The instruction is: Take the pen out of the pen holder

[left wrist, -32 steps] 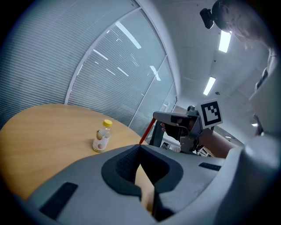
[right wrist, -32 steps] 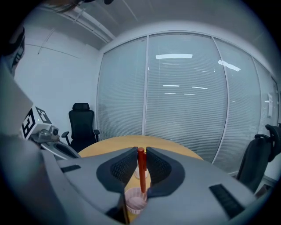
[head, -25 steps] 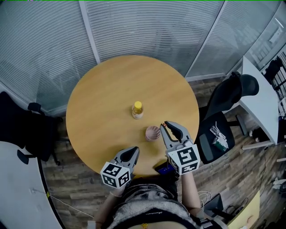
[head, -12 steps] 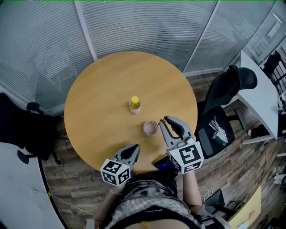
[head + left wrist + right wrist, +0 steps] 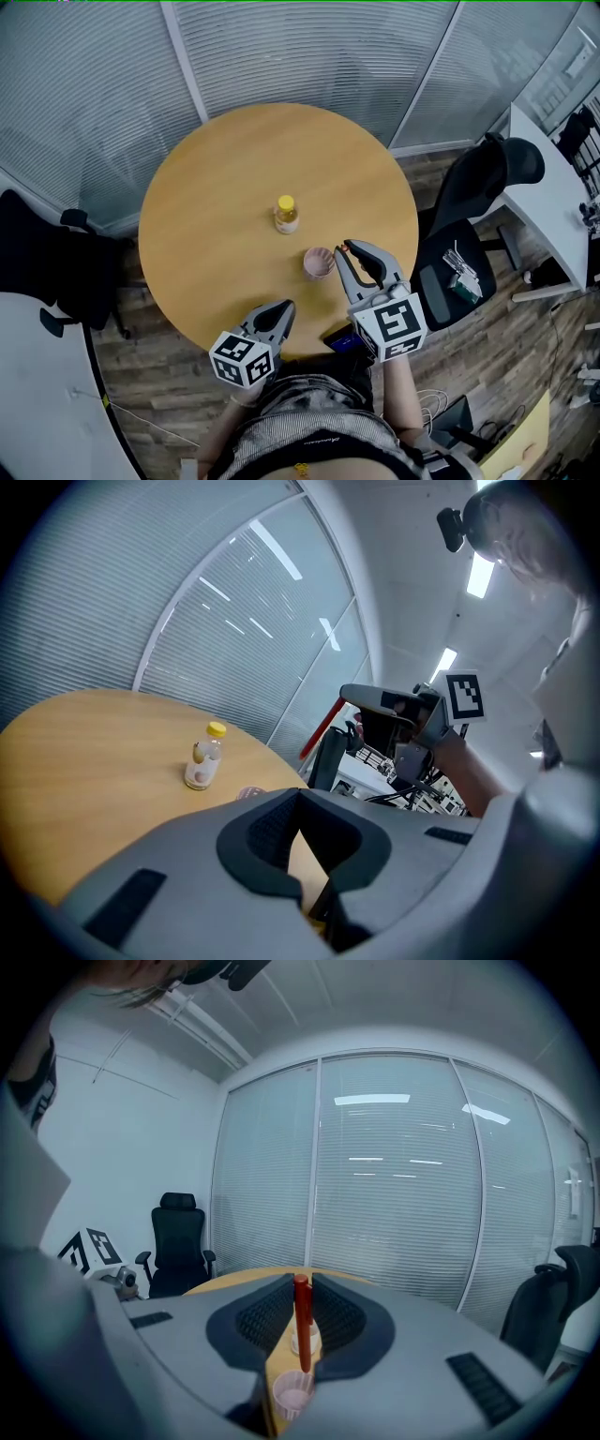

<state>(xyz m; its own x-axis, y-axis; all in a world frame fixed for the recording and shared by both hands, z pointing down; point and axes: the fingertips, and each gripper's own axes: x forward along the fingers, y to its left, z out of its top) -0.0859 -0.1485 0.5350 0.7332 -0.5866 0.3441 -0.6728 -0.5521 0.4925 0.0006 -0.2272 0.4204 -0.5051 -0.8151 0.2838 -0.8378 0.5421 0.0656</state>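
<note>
Pen holder: only its rim shows above the left gripper. Bottle: largely masked by the pen, label too small to read

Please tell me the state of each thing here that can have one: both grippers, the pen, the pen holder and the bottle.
Right gripper: fingers shut on the red pen.
Red pen: upright, lower tip just at the pen holder's rim.
Pen holder: upright on the table.
Left gripper: fingers shut, holding nothing.
Bottle: upright, yellow cap on.
</note>
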